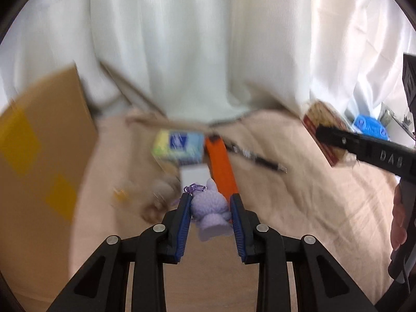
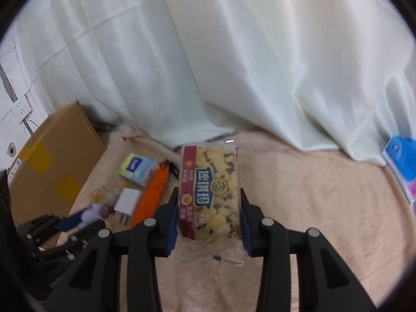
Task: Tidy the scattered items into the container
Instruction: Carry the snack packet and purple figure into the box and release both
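My left gripper [image 1: 210, 202] is shut on a small purple knitted toy [image 1: 210, 212] with a purple clip, held above the beige cloth; that toy [image 2: 91, 212] and the left gripper [image 2: 75, 219] also show low at the left of the right wrist view. My right gripper [image 2: 209, 197] is shut on a clear snack packet [image 2: 210, 191] with a maroon band and yellow pieces. That packet [image 1: 326, 127] and the right gripper [image 1: 338, 140] appear at the right of the left wrist view. The brown cardboard box [image 1: 39, 161] [image 2: 52, 161] stands at the left.
On the cloth lie a tissue pack [image 1: 179, 147] [image 2: 139, 169], an orange comb-like piece [image 1: 221, 166] [image 2: 152, 195], a black pen [image 1: 256, 160], a white charger [image 2: 126, 202] and small bits [image 1: 122, 195]. A white curtain [image 2: 208, 52] hangs behind. Blue items [image 2: 401, 163] sit far right.
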A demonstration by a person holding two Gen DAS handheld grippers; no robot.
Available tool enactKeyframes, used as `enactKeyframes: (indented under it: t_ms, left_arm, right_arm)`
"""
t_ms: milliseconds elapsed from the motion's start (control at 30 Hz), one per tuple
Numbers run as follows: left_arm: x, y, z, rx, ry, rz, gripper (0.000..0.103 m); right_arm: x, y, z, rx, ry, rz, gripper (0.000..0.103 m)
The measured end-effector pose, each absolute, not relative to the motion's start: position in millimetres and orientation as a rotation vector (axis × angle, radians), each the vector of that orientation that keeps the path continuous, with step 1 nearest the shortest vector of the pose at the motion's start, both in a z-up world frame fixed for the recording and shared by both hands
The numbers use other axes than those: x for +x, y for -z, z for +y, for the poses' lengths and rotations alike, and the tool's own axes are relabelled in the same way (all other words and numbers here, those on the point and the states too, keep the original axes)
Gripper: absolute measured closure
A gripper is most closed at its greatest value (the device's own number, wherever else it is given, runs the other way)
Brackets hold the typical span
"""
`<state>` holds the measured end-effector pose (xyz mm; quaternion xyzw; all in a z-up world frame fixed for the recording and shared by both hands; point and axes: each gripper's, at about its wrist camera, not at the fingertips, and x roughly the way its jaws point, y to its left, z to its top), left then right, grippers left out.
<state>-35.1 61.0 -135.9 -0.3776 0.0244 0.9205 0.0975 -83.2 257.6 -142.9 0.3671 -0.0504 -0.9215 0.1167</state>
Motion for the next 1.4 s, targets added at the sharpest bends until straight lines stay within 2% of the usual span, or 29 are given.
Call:
enactKeyframes:
  t_ms: [300,800,967,1233,1400]
  left_arm:
    - [-29,97,42,-1.004,-2.796,0.071,0.072]
    - [-20,63,18,-0.953,-2.842,0.065,0.072]
    - [-21,39,-24,-0.943,-2.936,0.054,0.072]
    - [-3,-5,-118,-0.857,-3.108,-0.031,0.072]
    - [10,-16,-186,-0.845,-3.25,-0.11,0.072]
  right_arm:
    - [-70,122,253,1.002,2.723,-0.123,0.059]
    - [-67,96,216,0.95,2.717,-0.085,0.059]
    - [-72,70,183,0.901,2.694,-0.11,0.059]
    - [-85,14,88,0.737,2.61,-0.006,0.059]
    - [-94,-1,25,0.688,2.527,0.032,0.059]
